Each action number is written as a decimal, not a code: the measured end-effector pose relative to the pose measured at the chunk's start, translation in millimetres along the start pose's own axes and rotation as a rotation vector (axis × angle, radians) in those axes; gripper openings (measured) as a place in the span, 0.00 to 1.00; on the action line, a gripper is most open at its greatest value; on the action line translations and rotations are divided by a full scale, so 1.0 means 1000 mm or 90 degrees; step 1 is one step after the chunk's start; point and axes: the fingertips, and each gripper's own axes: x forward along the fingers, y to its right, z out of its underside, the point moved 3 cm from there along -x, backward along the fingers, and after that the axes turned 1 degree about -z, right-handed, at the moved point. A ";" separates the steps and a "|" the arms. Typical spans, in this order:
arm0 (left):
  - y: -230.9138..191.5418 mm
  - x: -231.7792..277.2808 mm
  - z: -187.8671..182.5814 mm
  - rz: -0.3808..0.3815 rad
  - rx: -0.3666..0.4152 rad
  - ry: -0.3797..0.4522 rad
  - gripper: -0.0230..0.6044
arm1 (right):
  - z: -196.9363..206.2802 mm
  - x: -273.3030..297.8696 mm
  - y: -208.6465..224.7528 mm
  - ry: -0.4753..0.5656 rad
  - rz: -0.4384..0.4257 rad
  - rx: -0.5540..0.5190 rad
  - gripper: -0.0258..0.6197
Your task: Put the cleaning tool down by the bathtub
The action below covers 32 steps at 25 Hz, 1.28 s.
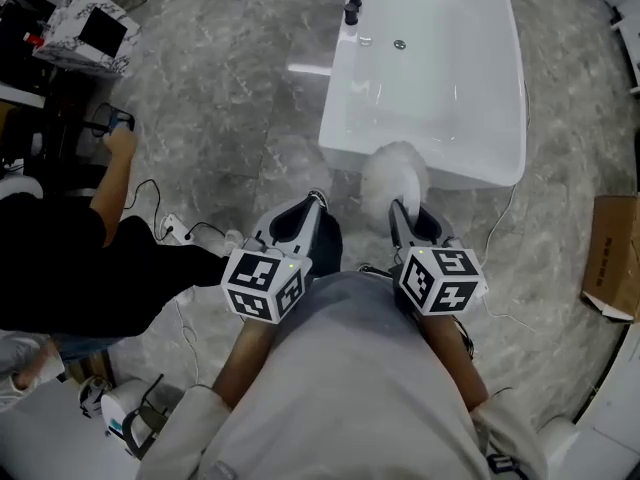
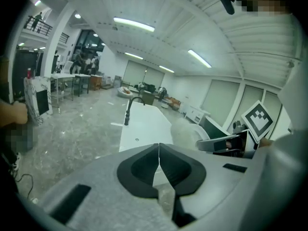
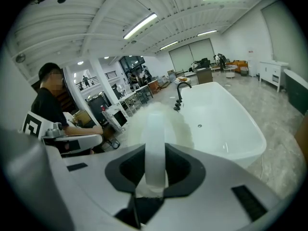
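Step in hand: carriage of duster (image 1: 393, 173) toward bathtub (image 1: 440, 88); set-down not yet done. Right tool (image 3: 155, 154) clenched on the duster's white handle, with the fluffy head projecting forward, near the tub's near wall. Left tool (image 2: 158, 152) closed, nothing in it. Both held side by side before the body, angled downward. Next, by judgement: lower to floor (image 1: 230, 118) beside tub, then release.

Fluffy white cleaning tool (image 1: 393, 173) in the right tongs (image 1: 398, 208), near the white bathtub (image 1: 480, 168), left tongs (image 1: 316, 200) alongside.
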 end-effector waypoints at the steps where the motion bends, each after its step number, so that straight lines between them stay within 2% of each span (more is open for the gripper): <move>1: -0.006 0.005 -0.006 0.008 0.003 -0.005 0.05 | -0.006 0.007 -0.002 -0.001 0.005 0.002 0.15; 14: -0.089 0.054 -0.072 0.086 0.020 -0.033 0.05 | -0.073 0.088 -0.029 -0.007 0.067 0.022 0.15; 25: -0.143 0.083 -0.079 0.116 0.009 -0.051 0.05 | -0.086 0.141 -0.043 -0.032 0.083 0.017 0.15; 32: -0.164 0.085 -0.068 0.111 -0.004 -0.073 0.05 | -0.095 0.157 -0.047 -0.044 0.079 0.004 0.15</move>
